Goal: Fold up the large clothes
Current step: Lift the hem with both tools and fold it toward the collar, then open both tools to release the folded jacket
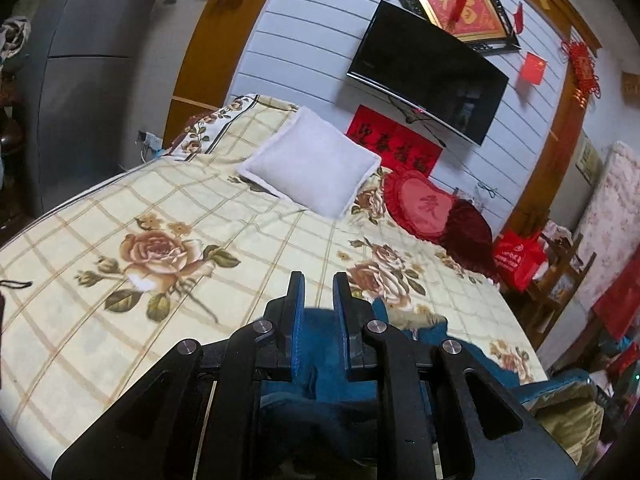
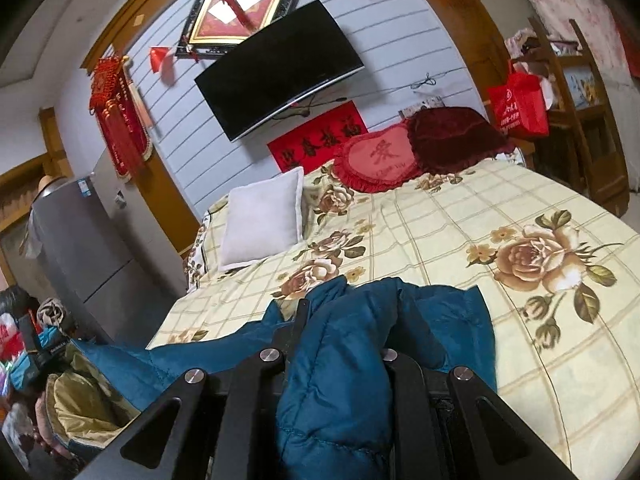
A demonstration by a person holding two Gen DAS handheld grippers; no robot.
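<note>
A large blue padded jacket (image 2: 344, 360) lies bunched at the near edge of a bed with a cream floral sheet (image 2: 480, 208). My right gripper (image 2: 348, 312) is shut on a thick fold of the jacket; the cloth bulges up between the fingers and hides the right fingertip. In the left wrist view the jacket (image 1: 320, 360) fills the space between the blue pads of my left gripper (image 1: 319, 280), which is shut on it just above the sheet (image 1: 120, 340). An olive-gold lining (image 2: 80, 404) hangs off the bed edge.
A white pillow (image 1: 316, 164), a red heart cushion (image 1: 420, 204) and a dark red cushion (image 2: 456, 136) lie at the bed's far end under a wall TV (image 2: 276, 68). A grey fridge (image 2: 80, 236) stands on one side, wooden shelves with a red bag (image 2: 520, 104) on the other.
</note>
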